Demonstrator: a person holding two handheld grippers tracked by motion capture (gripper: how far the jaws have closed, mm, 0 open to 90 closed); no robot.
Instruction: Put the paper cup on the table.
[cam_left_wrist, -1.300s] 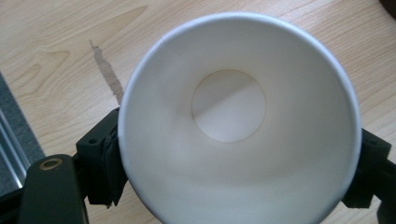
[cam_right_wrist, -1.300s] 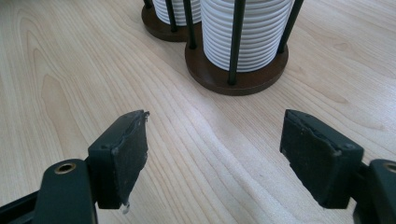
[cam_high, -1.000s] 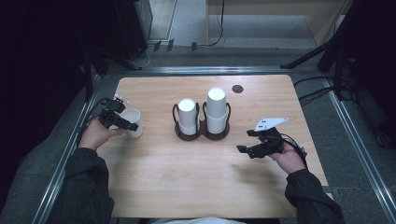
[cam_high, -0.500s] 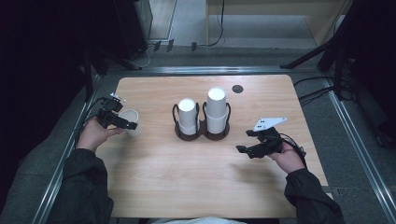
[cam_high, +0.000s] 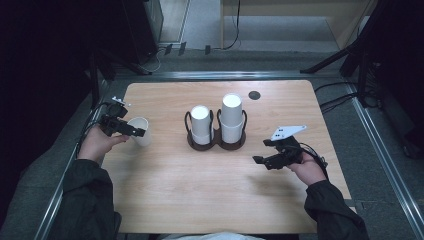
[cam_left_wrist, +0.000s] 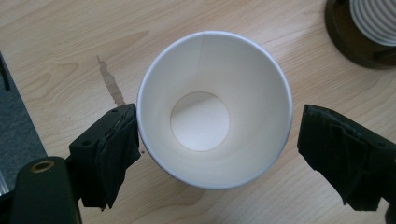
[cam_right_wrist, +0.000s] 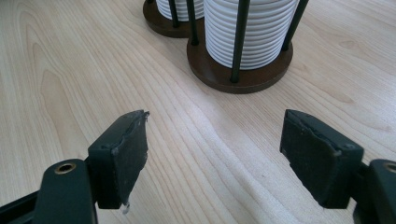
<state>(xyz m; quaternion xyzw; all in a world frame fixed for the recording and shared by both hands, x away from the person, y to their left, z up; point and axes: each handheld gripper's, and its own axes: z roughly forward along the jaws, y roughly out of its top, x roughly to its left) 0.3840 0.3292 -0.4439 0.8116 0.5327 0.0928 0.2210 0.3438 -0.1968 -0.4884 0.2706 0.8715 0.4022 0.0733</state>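
Observation:
A single white paper cup (cam_high: 142, 139) stands near the table's left edge, its empty mouth (cam_left_wrist: 201, 121) facing the left gripper view. My left gripper (cam_high: 136, 131) straddles its rim. One pad (cam_left_wrist: 116, 149) sits against the rim and the other pad (cam_left_wrist: 336, 149) stands a little apart, so the gripper (cam_left_wrist: 219, 135) is open. A dark brown twin holder (cam_high: 216, 145) at the table's middle carries two stacks of white cups (cam_high: 201, 122) (cam_high: 231, 112). My right gripper (cam_high: 261, 151) hovers right of the holder, open and empty (cam_right_wrist: 215, 144), pointed at the nearer stack (cam_right_wrist: 252, 32).
A small black round disc (cam_high: 254, 95) is set into the wooden table (cam_high: 200, 200) at the back right. A brown streak (cam_left_wrist: 109, 81) marks the wood beside the cup. Metal rails (cam_high: 385, 165) and dark floor run along the table's sides.
My left gripper and the cup by it have edged very slightly to the left. The right hand has kept still.

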